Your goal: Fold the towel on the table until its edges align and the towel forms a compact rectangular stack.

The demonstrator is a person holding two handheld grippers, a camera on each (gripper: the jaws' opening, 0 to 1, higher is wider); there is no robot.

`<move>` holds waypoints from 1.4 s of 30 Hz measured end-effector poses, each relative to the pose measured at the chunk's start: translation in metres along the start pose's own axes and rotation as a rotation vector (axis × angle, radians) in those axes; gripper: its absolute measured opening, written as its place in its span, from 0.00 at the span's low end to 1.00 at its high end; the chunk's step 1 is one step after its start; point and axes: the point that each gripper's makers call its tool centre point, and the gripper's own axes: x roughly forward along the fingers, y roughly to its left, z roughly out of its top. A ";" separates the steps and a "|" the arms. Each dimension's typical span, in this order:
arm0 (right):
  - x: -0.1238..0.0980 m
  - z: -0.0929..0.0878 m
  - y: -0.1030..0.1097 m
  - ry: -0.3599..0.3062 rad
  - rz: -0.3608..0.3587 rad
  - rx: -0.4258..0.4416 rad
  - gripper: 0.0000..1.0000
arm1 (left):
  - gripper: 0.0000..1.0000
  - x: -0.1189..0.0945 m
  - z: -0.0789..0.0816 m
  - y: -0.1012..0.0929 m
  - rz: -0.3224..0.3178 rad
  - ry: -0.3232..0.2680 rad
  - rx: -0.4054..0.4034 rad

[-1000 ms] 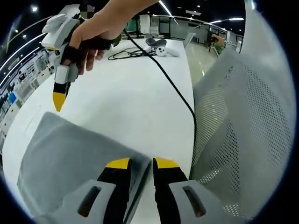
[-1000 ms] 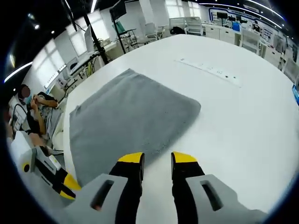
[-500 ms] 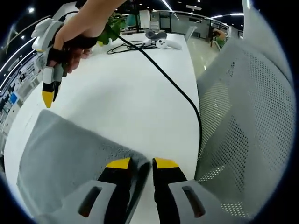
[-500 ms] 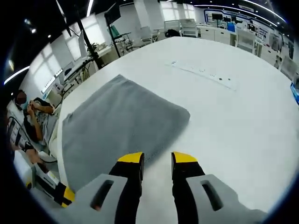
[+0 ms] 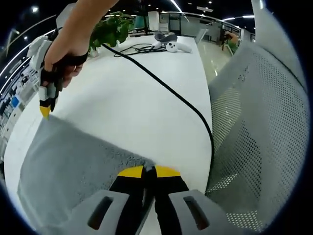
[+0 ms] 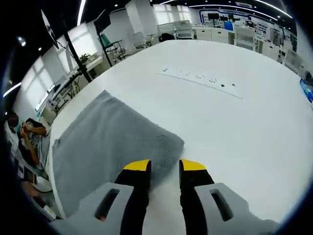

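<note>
A grey towel (image 5: 68,166) lies flat on the white table (image 5: 142,93). My left gripper (image 5: 149,172) is shut on the towel's near corner by the table edge. In the left gripper view the right gripper (image 5: 45,108), held by a hand, hovers at the towel's far corner. In the right gripper view the towel (image 6: 105,144) spreads to the left, and my right gripper (image 6: 165,166) stands open with its jaws on either side of the towel's corner edge.
A black cable (image 5: 166,88) runs across the table toward white controllers (image 5: 171,45) and a plant (image 5: 110,30) at the far end. A white mesh chair (image 5: 254,122) stands against the table edge. A white power strip (image 6: 200,78) lies beyond the towel. A seated person (image 6: 27,139) is at the left.
My left gripper has shut on the towel's near corner. The right gripper has come down and closer to the towel's far corner, still open.
</note>
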 end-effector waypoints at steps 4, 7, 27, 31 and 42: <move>0.008 -0.005 -0.002 0.026 -0.006 -0.003 0.20 | 0.07 0.000 0.000 -0.001 -0.006 0.003 -0.008; 0.010 -0.007 0.001 0.023 0.012 -0.037 0.15 | 0.06 0.001 0.000 -0.001 -0.009 0.007 -0.008; -0.051 -0.046 -0.061 0.085 -0.106 -0.110 0.00 | 0.03 0.025 0.057 -0.031 -0.111 -0.088 0.013; -0.070 -0.056 -0.072 0.086 -0.133 -0.099 0.00 | 0.03 0.029 0.076 -0.039 -0.126 -0.119 0.008; -0.107 -0.044 -0.094 0.041 -0.168 -0.143 0.00 | 0.03 0.040 0.120 -0.042 -0.113 -0.179 -0.052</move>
